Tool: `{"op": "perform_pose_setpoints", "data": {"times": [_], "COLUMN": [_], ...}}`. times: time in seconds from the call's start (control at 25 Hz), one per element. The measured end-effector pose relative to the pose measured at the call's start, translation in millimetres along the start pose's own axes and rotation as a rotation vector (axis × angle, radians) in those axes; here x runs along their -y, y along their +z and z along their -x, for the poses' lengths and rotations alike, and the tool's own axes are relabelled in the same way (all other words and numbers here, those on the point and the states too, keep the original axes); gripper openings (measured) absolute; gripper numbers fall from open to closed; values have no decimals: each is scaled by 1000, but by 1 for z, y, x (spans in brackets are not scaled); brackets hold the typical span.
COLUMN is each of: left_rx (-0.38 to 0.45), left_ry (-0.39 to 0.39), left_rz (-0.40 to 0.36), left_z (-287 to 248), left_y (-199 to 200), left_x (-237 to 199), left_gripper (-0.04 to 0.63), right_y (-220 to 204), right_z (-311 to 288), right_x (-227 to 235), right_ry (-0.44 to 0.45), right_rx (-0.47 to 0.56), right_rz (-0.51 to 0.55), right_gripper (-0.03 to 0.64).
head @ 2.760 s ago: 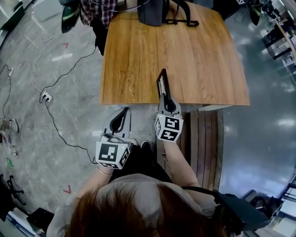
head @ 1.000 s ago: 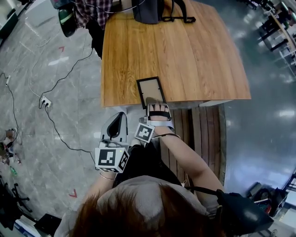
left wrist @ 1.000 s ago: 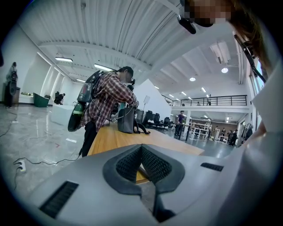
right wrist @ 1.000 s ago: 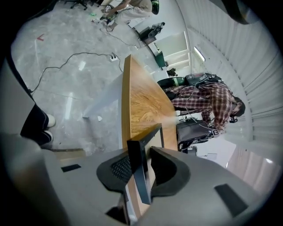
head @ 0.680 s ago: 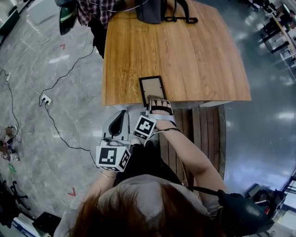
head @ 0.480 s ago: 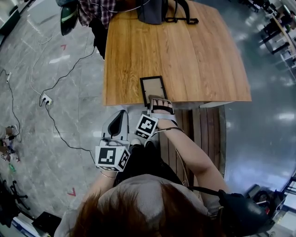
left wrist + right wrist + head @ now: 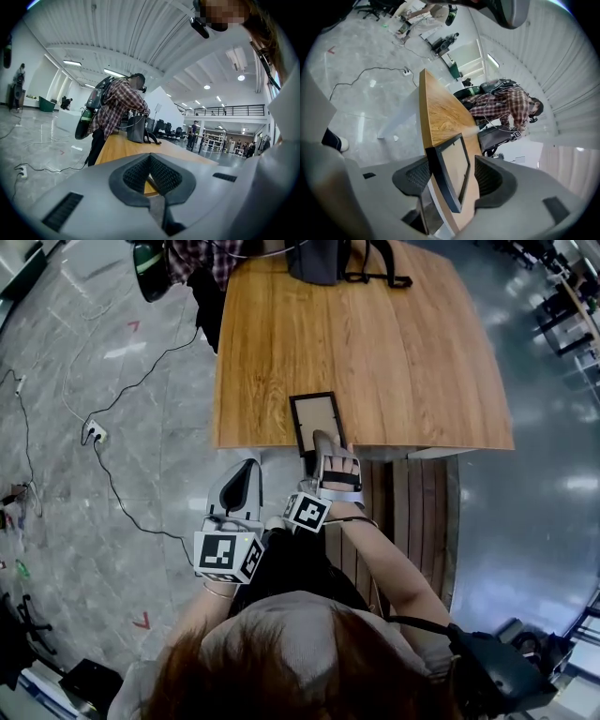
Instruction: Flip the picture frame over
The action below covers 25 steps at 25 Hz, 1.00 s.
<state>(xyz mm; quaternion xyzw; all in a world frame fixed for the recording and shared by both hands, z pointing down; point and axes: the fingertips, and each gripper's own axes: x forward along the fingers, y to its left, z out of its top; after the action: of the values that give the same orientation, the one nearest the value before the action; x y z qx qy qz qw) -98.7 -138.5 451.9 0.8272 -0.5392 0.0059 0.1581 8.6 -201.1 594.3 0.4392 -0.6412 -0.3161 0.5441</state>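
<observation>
Right gripper view: the right gripper [image 7: 452, 176] is rolled onto its side, and its jaws stand wide, having just been opening. The picture frame [image 7: 457, 159] is between them. The pad on the panel side stands clear of it. The other pad sits close against the frame's dark rim and the table edge, and contact there cannot be determined. The frame lies flat on the wooden table [image 7: 440, 110] at its near edge, black rim around a beige panel. Whether that panel is the front or the back is hard to make out.

In the head view, the right gripper covers the frame's near end, so only the far part of the frame is exposed.

Left gripper view: the left gripper [image 7: 151, 159] has its jaws together with nothing between them. Only a small gap behind the tips shows a sliver of tabletop. Its body hides the near part of the table. In the head view it is held off the table, over the floor, beside the right gripper.

At the table's far end stand a black bag [image 7: 137, 129] and a person in a plaid shirt [image 7: 119, 101]. Both are cut off by the top edge in the head view. Cables [image 7: 103, 437] run across the floor to the left.
</observation>
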Motion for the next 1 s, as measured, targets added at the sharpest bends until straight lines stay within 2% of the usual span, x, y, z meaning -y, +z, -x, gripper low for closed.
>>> {"op": "perform_pose_setpoints", "data": {"times": [0.12,0.52,0.68,0.8,0.88,1.0], "left_rx": [-15,-58,-54,-46,-40,-16], "left_ry": [10,17,18,19,14,1], "left_rz": [-1,-1,-5,-8,-4,-5], "left_z": [0,-3,-4,-7,-10,-12], "left_y": [-6,-23,-21,-17,-14,-4], "left_x": [-5,-11,-11,-14,-15,-11], "left_gripper": [6,6,6,6,6,6], "right_y": [-3,-19,-33,-45,-57,-64], "right_z": [-1,-17,0,20,34,57], "right_x": [-7,-25,-27,-31,-29,1], "right_ry": [-37,-27,-26,-8,11,25], "right_rx": [6,-34,-65,-60,-73,-70], "right_rz": [-10,-19,-89,-98,-166,-387], "right_gripper": [265,265,265,265,265,264]}}
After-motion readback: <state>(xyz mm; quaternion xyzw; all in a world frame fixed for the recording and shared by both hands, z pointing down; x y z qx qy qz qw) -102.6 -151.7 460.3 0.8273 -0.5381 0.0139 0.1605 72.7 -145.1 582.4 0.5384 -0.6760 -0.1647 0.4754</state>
